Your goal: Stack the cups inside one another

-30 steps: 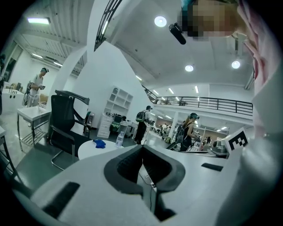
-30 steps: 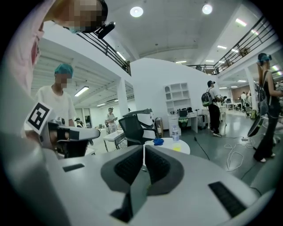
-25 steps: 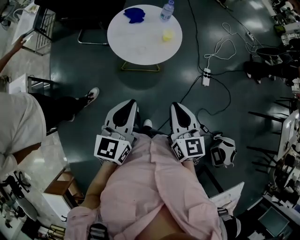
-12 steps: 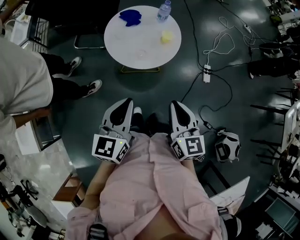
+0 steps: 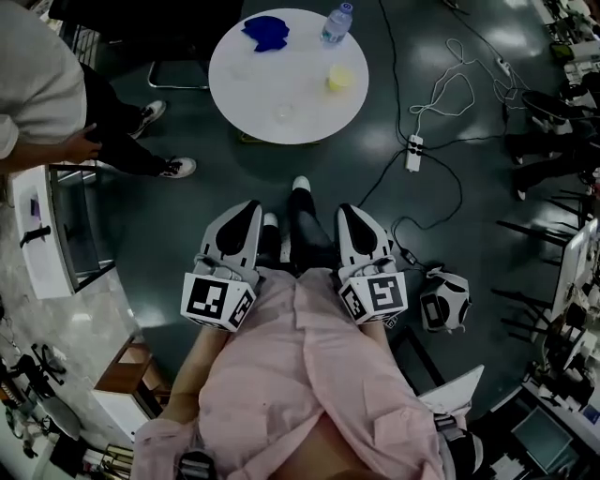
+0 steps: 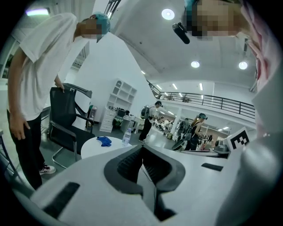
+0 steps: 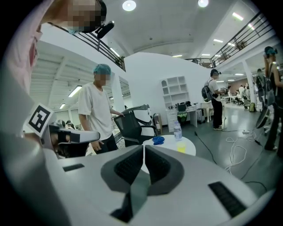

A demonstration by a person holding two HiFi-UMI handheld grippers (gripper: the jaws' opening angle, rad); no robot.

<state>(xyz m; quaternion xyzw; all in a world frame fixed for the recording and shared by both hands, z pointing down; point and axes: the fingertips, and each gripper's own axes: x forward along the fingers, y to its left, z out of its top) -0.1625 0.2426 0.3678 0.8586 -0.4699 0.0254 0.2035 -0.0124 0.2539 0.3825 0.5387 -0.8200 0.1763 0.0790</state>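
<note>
A round white table (image 5: 281, 89) stands ahead on the dark floor. On it are a small yellow cup (image 5: 337, 78), a crumpled blue object (image 5: 265, 31), a water bottle (image 5: 337, 23) and a faint clear cup-like shape (image 5: 284, 112). My left gripper (image 5: 250, 206) and right gripper (image 5: 346, 212) are held side by side at waist height, well short of the table, both shut with nothing in them. The left gripper view shows the shut jaws (image 6: 142, 149) below the table (image 6: 93, 146). The right gripper view shows its shut jaws (image 7: 144, 149) and the yellow cup (image 7: 181, 147).
A person in a white shirt (image 5: 42, 84) stands at the left by a black office chair (image 6: 66, 119). Cables and a power strip (image 5: 412, 153) lie on the floor to the right. A white rounded device (image 5: 444, 302) sits by my right side. Desks and shelves line the edges.
The person in white has moved from the lower left to the upper left of the head view. My feet have stepped toward the table. Both grippers stay shut.
</note>
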